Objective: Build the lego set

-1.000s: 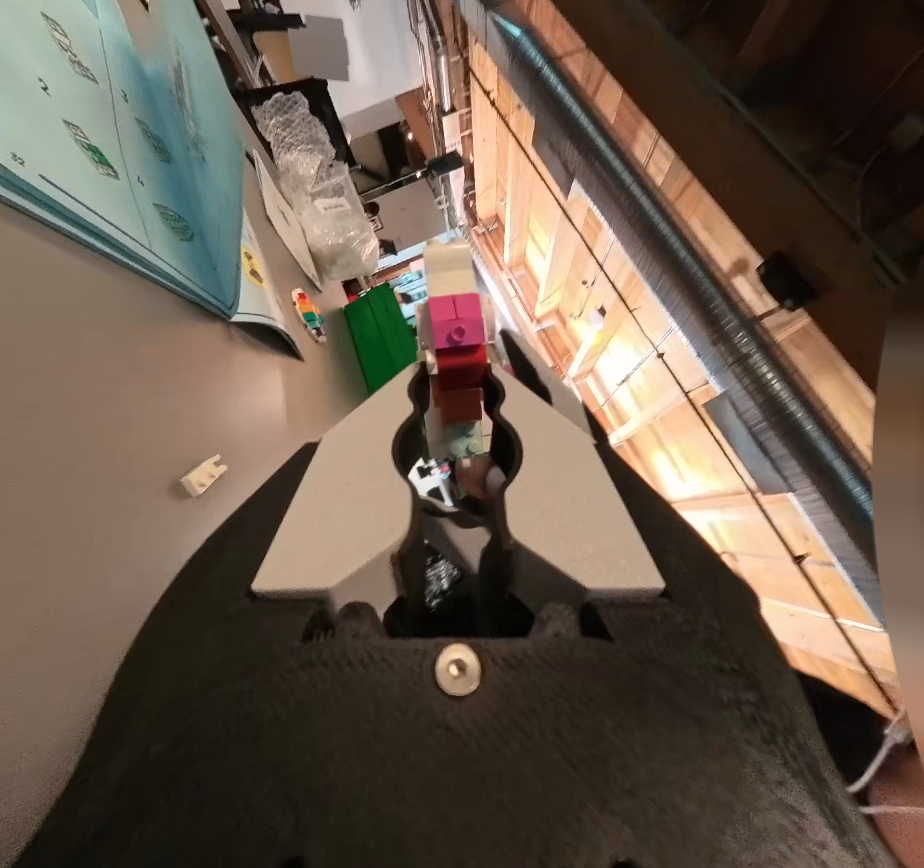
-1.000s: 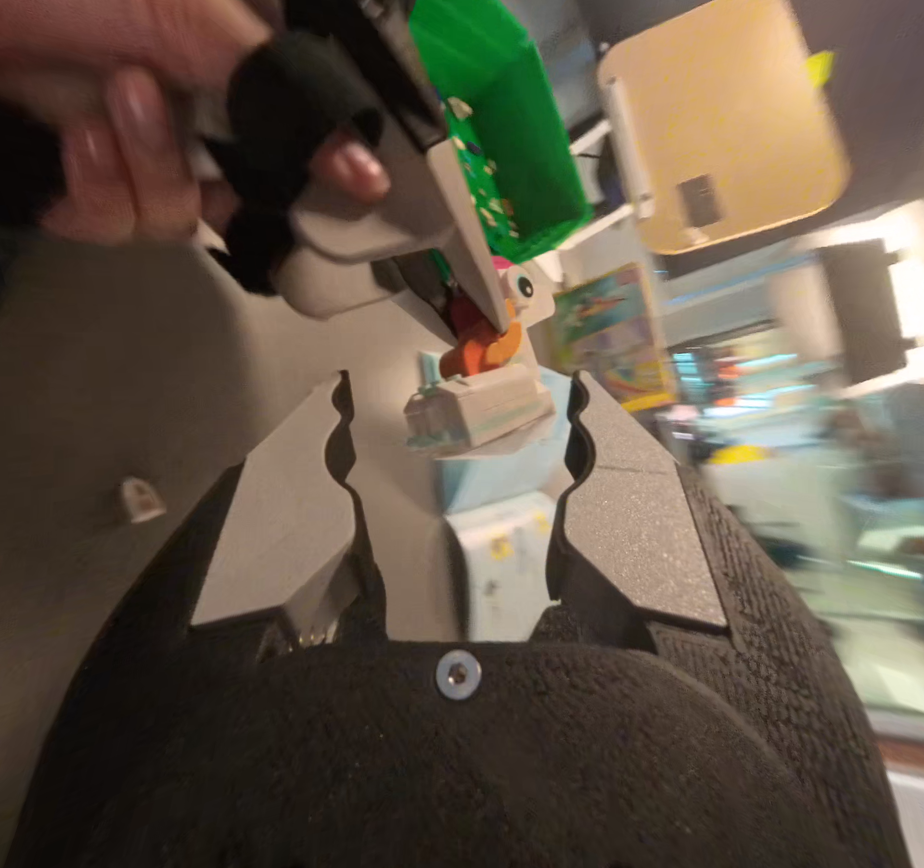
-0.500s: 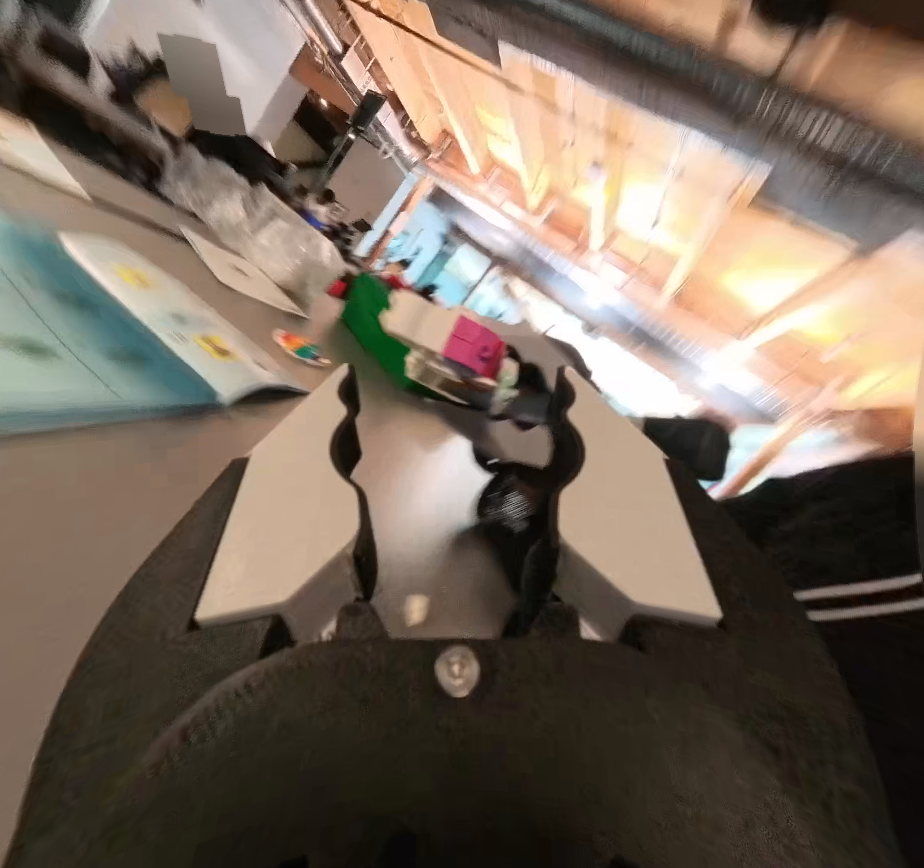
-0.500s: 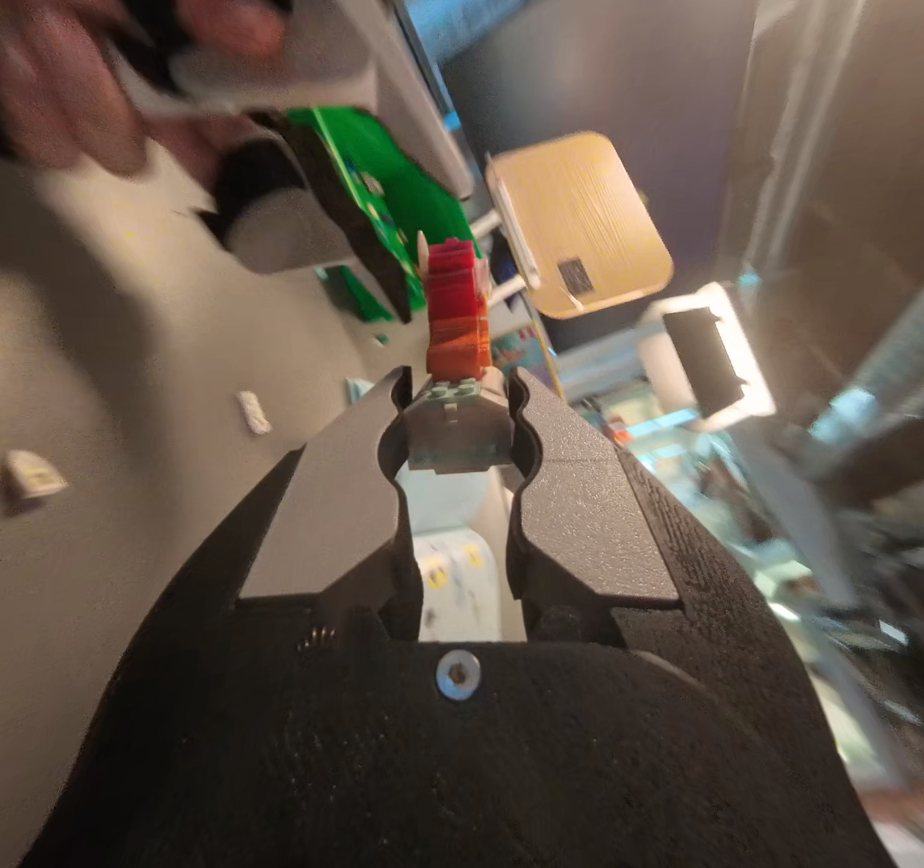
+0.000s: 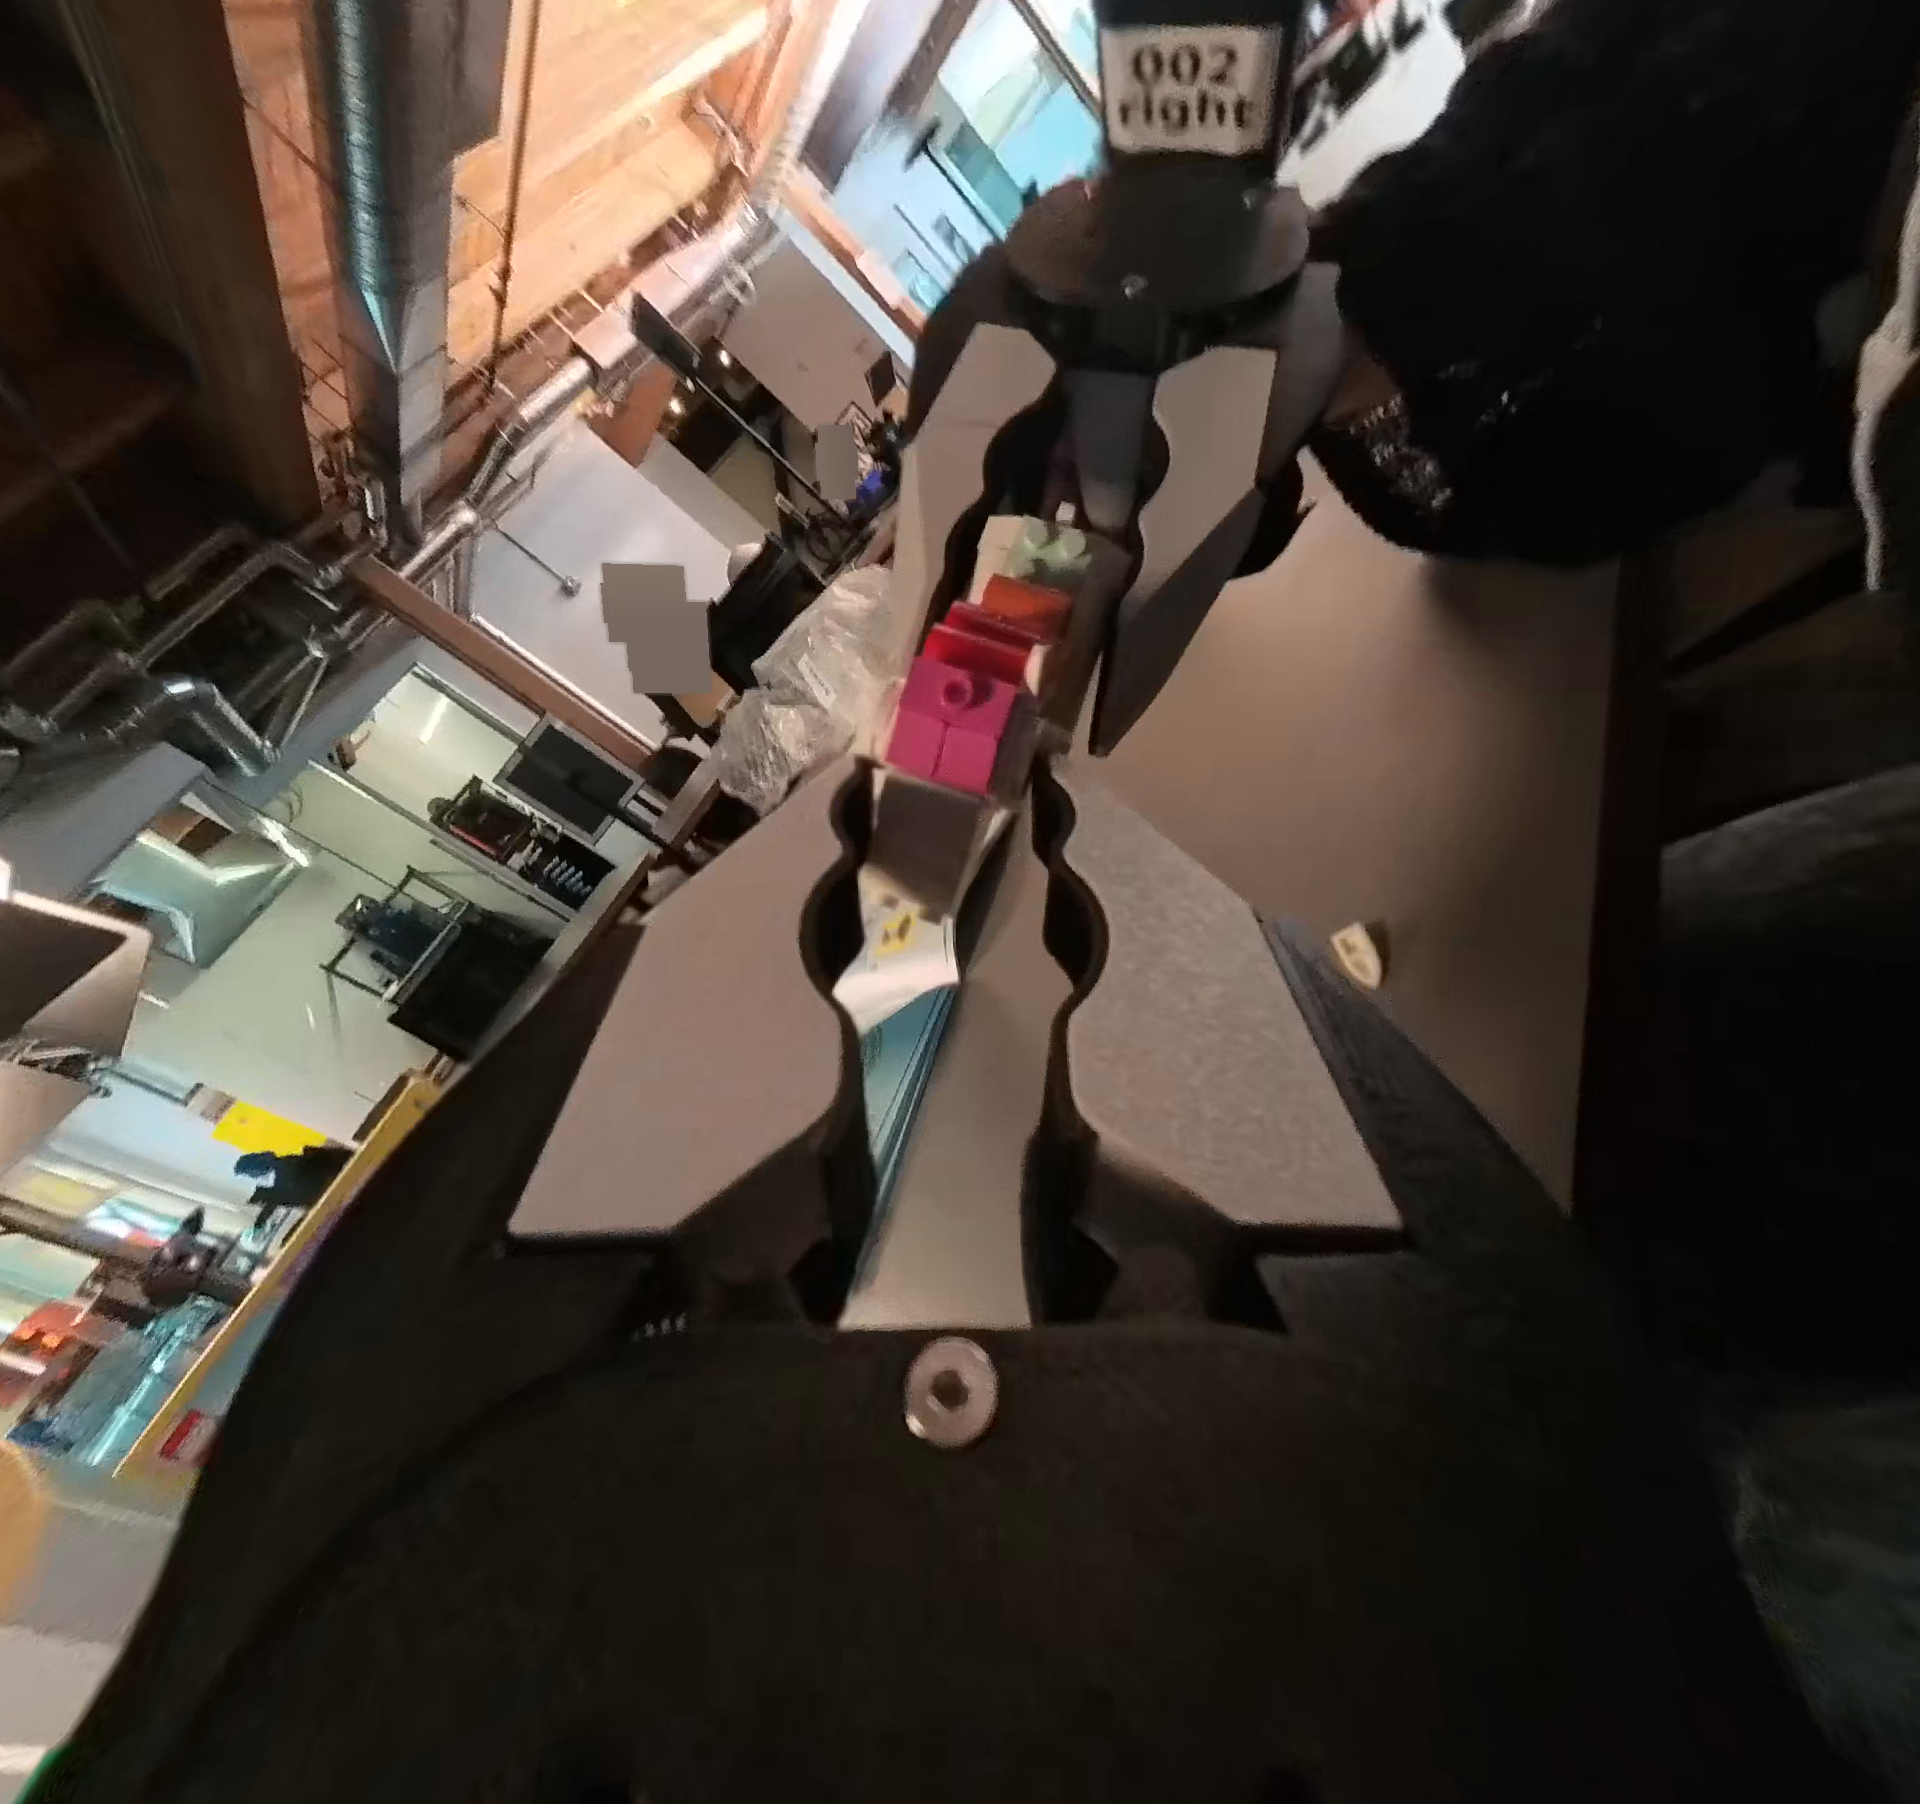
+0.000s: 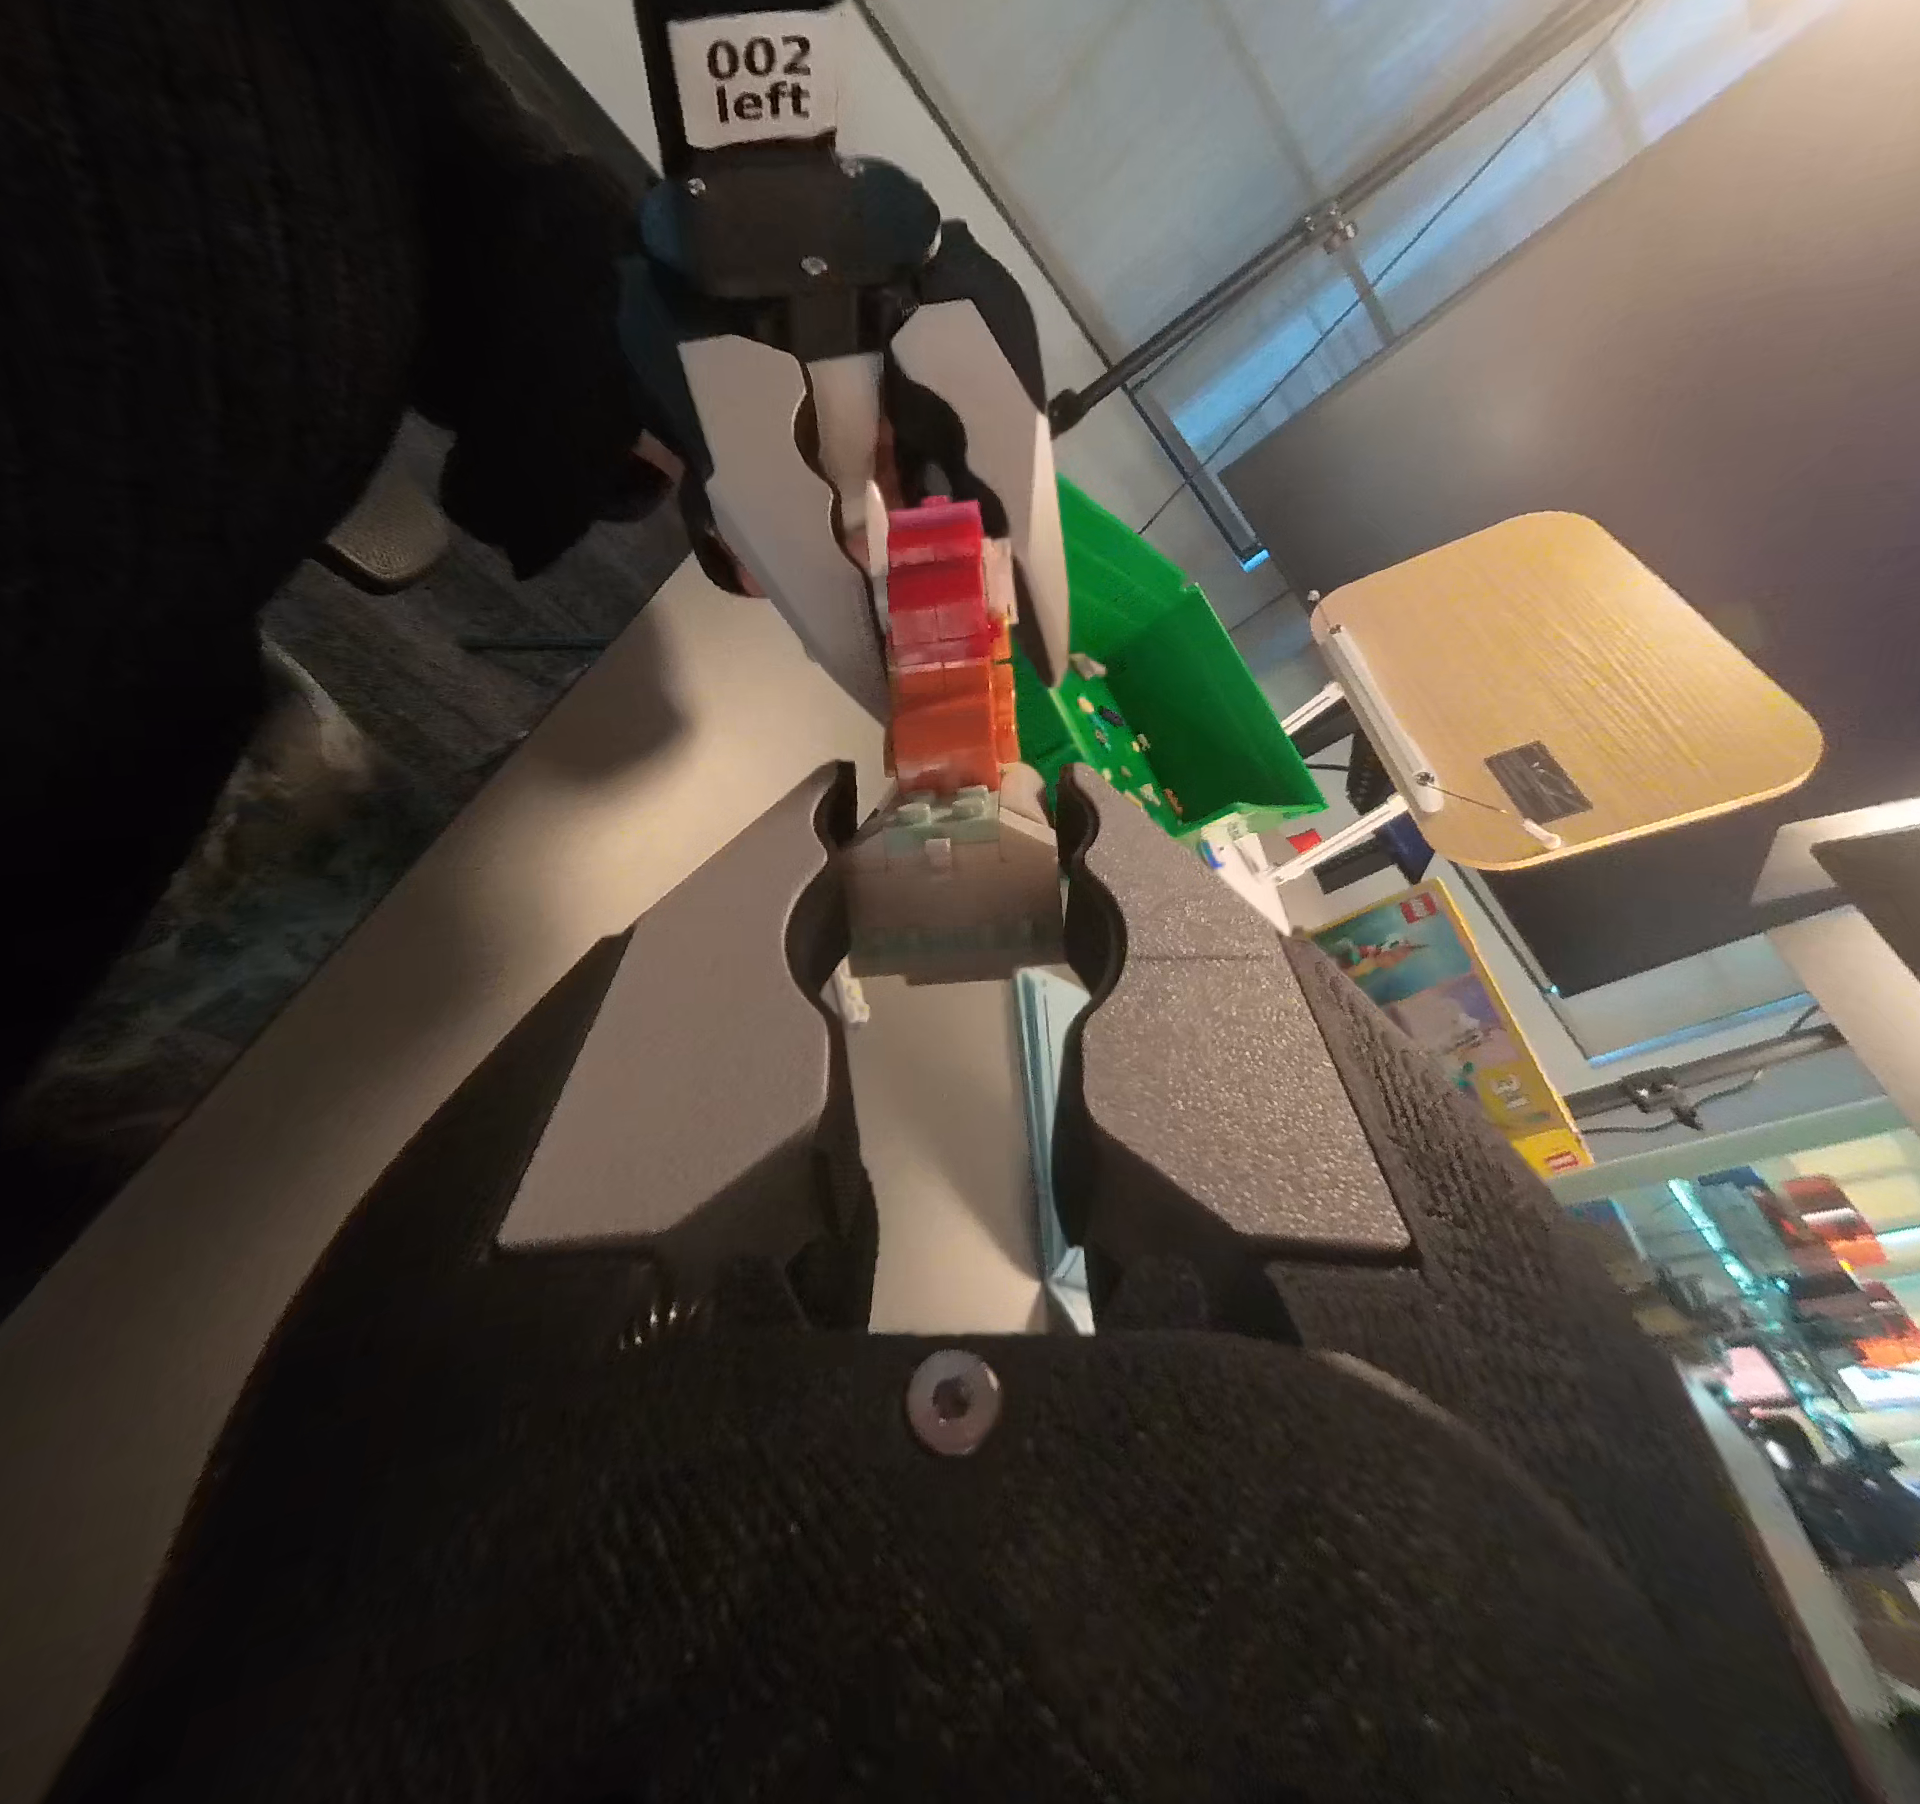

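Observation:
The lego model [image 6: 940, 653] is a stack of pink, red and orange bricks on a white and pale green base [image 6: 956, 892]. It is held in the air between my two grippers, which face each other. My right gripper [image 6: 961, 798] is shut on the base. My left gripper [image 6: 961, 674] comes from the far side and flanks the pink and red end. In the left wrist view my left gripper [image 5: 940, 804] is shut around the model's white end [image 5: 925, 850]. The pink brick [image 5: 951, 726] is just beyond it, and my right gripper [image 5: 1003, 715] is opposite.
A grey table [image 6: 675, 715] lies below. A green bin [image 6: 1164, 694] of loose pieces and a teal instruction booklet [image 6: 1039, 1079] are on it. A small white piece [image 5: 1359, 949] lies on the table. A person's dark sleeve [image 6: 208, 300] fills the left side. Clear plastic bags [image 5: 810, 694] lie farther off. My left and right fingertips are right by each other.
My right gripper closed on the model's base while my left gripper let go and swung round. My left gripper has now closed again on the model's other end, facing the right gripper.

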A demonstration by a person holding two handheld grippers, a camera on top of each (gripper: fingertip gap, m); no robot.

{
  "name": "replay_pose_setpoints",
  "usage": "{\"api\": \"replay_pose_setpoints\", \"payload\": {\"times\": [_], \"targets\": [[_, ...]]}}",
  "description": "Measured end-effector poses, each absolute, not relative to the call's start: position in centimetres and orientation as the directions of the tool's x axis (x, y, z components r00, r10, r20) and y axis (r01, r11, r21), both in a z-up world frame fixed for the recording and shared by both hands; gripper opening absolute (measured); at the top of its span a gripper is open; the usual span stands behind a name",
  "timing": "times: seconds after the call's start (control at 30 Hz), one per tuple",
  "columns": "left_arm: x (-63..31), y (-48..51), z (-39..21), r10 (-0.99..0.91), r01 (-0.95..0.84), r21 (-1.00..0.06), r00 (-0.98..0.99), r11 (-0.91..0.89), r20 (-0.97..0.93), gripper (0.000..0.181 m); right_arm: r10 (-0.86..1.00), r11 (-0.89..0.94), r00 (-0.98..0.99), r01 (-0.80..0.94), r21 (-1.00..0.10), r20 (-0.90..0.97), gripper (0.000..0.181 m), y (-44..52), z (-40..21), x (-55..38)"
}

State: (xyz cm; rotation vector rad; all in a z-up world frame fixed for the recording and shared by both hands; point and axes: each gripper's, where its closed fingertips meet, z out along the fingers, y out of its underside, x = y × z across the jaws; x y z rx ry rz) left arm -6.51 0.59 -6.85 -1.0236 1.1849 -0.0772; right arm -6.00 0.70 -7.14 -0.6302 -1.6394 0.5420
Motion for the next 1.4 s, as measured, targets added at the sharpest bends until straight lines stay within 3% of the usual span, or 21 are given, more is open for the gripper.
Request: {"api": "replay_pose_setpoints", "payload": {"times": [0.1,0.13,0.23,0.37,0.57,0.77,0.93,1.23,1.4], "targets": [[-7.2,1.9,-7.9,-0.536,-0.522,-0.685,0.431,0.508,-0.726,0.029,0.734,0.678,-0.105,0.164,-0.717,0.671,0.04,1.8,-7.8,-5.9],[-7.8,2.7,-8.4,-0.497,-0.572,-0.659,0.438,0.489,-0.749,0.029,0.78,0.624,-0.11,0.193,-0.757,0.616,0.049,2.2,-8.1,-5.7],[-9.5,4.0,-10.0,-0.41,-0.686,-0.566,0.402,0.458,-0.818,0.029,0.909,0.417,-0.16,0.301,-0.857,0.386,0.054,2.8,-9.6,-4.6],[-10.6,5.0,-12.7,-0.34,-0.785,-0.447,0.319,0.429,-0.885,0.028,0.942,0.237,-0.329,0.518,-0.822,0.064,0.036,0.3,-13.8,-3.1],[-10.3,5.2,-14.0,-0.287,-0.817,-0.38,0.275,0.434,-0.918,0.028,0.921,0.313,-0.386,0.66,-0.683,0.048,0.027,-0.1,-17.7,-3.6],[-10.3,5.1,-13.9,-0.287,-0.808,-0.39,0.284,0.442,-0.915,0.028,0.899,0.336,-0.437,0.679,-0.653,0.008,0.022,-0.6,-18.8,-4.3],[-10.0,5.1,-13.6,-0.292,-0.795,-0.392,0.281,0.464,-0.914,0.029,0.894,0.371,-0.446,0.68,-0.632,0.045,0.007,-0.2,-18.6,-4.3],[-6.2,5.2,-6.5,-0.319,-0.599,-0.402,0.246,0.693,-0.915,0.028,0.904,0.34,-0.402,0.467,-0.816,0.147,0.006,3.9,-5.3,-2.9],[-3.5,5.3,-0.3,-0.328,-0.441,-0.378,0.188,0.814,-0.926,0.028,0.88,0.348,-0.449,0.379,-0.858,0.158,0.006,4.3,1.5,-2.1]]}}
